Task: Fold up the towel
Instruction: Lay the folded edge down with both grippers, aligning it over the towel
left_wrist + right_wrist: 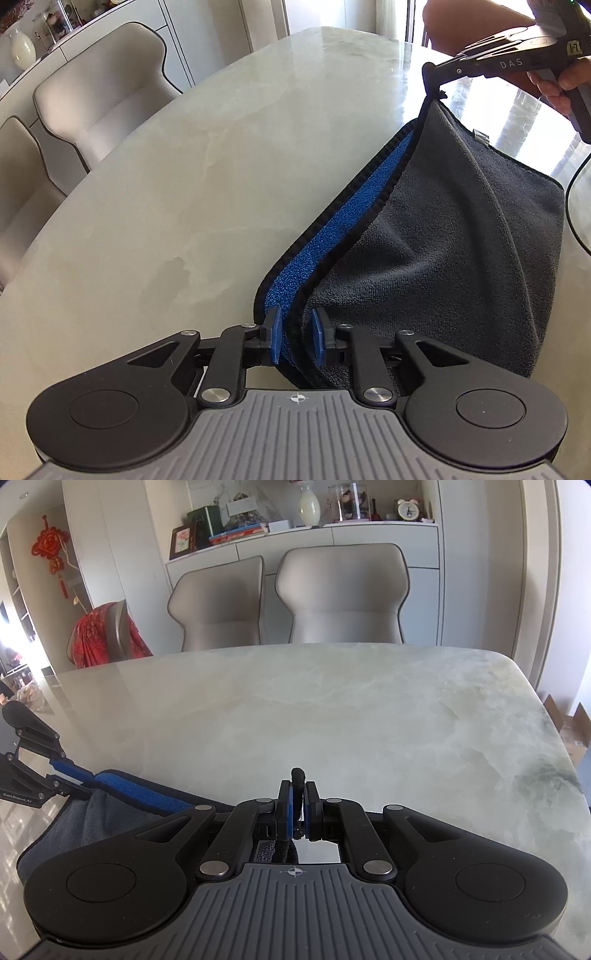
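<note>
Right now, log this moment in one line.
towel: half-folded on table | right claw: pinching corner | left claw: open around edge

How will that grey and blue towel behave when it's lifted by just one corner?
Probably floppy: the towel hangs in soft folds from the corner pinched by the right gripper. It looks plush and fairly thick, so likely grippy rather than slippery. The left gripper has an edge between parted pads, so that side may sag onto the table.
</note>
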